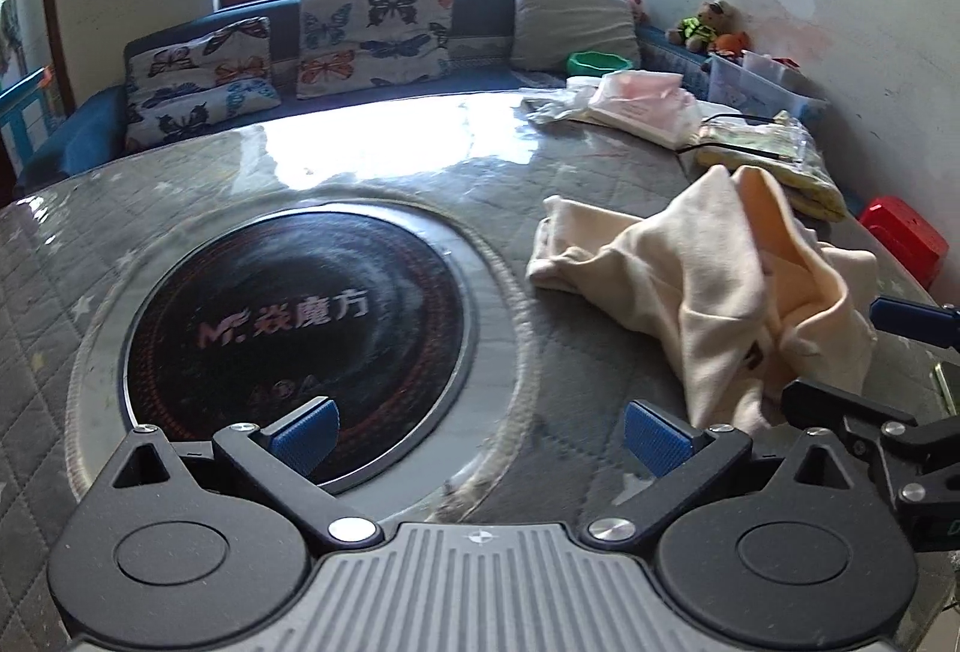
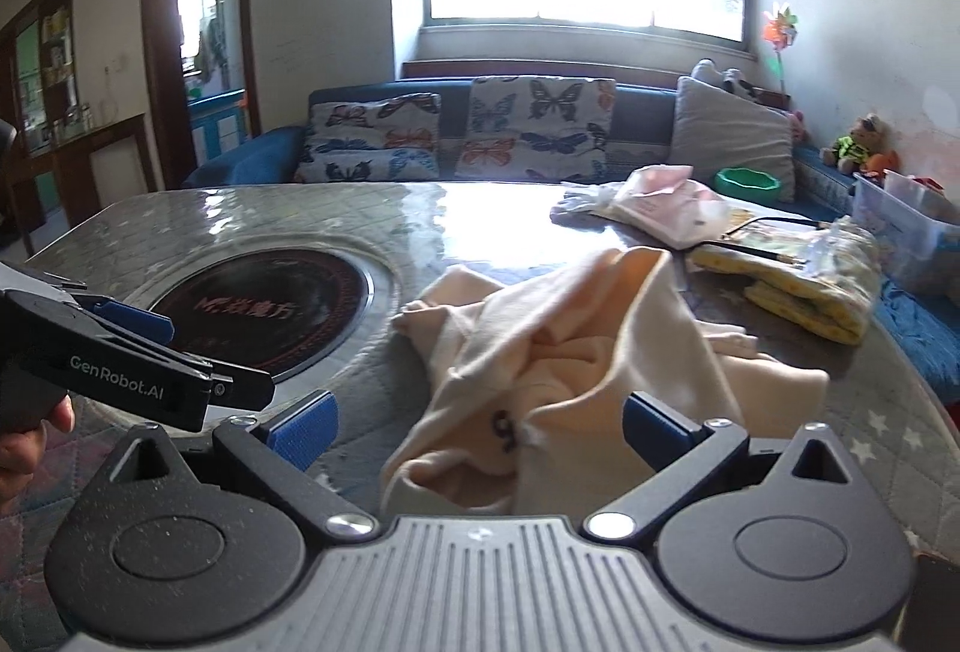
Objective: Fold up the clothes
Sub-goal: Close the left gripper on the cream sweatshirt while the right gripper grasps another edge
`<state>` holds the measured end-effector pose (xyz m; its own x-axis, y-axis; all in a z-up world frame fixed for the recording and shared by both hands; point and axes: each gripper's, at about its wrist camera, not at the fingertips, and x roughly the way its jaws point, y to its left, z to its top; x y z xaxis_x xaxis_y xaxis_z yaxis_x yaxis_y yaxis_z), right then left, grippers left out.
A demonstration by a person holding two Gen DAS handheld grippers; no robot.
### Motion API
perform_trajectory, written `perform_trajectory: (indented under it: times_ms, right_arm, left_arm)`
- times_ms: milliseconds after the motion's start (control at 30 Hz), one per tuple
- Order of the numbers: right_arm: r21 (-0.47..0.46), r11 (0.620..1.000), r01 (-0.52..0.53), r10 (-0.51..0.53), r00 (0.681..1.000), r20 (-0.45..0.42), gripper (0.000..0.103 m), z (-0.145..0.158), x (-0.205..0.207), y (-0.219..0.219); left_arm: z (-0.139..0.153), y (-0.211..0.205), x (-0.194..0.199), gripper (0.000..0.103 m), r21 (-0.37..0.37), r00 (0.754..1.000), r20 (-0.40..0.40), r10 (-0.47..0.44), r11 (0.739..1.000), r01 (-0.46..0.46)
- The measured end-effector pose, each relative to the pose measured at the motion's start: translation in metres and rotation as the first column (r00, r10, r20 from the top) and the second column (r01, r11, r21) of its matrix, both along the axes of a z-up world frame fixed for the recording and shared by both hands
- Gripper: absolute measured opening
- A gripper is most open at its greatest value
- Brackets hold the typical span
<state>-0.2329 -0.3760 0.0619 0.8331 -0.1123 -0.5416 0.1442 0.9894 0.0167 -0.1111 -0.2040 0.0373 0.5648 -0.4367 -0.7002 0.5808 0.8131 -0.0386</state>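
Note:
A cream garment (image 1: 708, 292) lies crumpled in a heap on the grey quilted table, right of the black round hob (image 1: 300, 334). In the right wrist view the garment (image 2: 570, 352) bunches up between my right gripper's fingers. My right gripper (image 2: 480, 436) is open, with cloth lying between its blue pads, not clamped. My left gripper (image 1: 480, 436) is open and empty over the hob's near right edge, left of the garment. The right gripper shows at the right edge of the left wrist view (image 1: 900, 370). The left gripper shows at the left of the right wrist view (image 2: 138, 358).
A folded yellow cloth (image 2: 804, 286) and a pink-white bag (image 2: 660, 208) lie at the table's far right, with a black cable across them. A blue sofa with butterfly cushions (image 2: 528, 129) stands behind the table. A red box (image 1: 900, 238) and clear bin (image 2: 906, 220) sit at right.

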Motion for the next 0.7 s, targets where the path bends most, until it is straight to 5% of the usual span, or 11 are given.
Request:
perform_trajectory:
  times_ms: [700]
  right_arm:
    - [0.032,0.99,0.14,-0.14,0.99,0.014,0.087,0.003,-0.015,-0.052]
  left_arm:
    - [0.011,-0.078,-0.006,0.1,0.001,0.977,0.06,-0.204,0.979,0.204]
